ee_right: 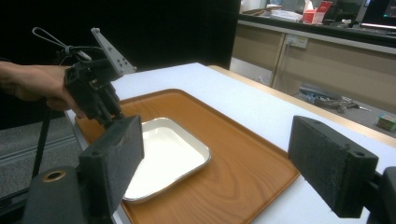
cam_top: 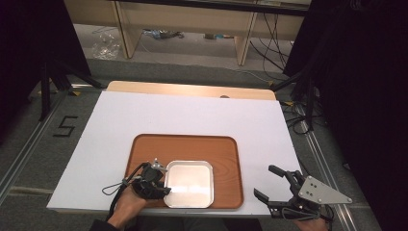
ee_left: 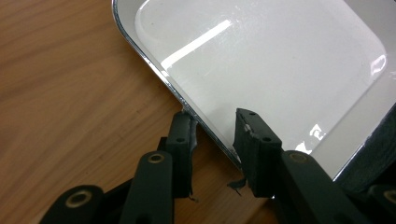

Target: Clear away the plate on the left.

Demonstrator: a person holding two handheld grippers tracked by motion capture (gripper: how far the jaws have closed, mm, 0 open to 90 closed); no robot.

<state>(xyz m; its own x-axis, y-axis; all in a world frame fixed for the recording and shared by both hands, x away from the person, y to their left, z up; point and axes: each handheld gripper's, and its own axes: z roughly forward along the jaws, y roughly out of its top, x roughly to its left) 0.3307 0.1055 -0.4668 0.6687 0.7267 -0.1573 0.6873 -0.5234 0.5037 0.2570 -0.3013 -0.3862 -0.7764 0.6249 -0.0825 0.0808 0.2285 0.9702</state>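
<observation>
The white square dish [cam_top: 189, 183] is seated on the wooden tray [cam_top: 226, 154], at its near edge. The dish's left rim is straddled by the left gripper [ee_left: 215, 128], its 2 jaws parted, unclamped. The right gripper [cam_top: 268, 182] is held wide open, empty, right of the tray.

- Dish [cam_top: 189, 183]: glossy white inside, shiny metal rim.
- Tray [cam_top: 226, 149]: smooth wood-grain, satin.
- Table cover [cam_top: 144, 113]: matt white.
- Gripper pads [ee_right: 334, 163]: matt black, rough foam-like.
</observation>
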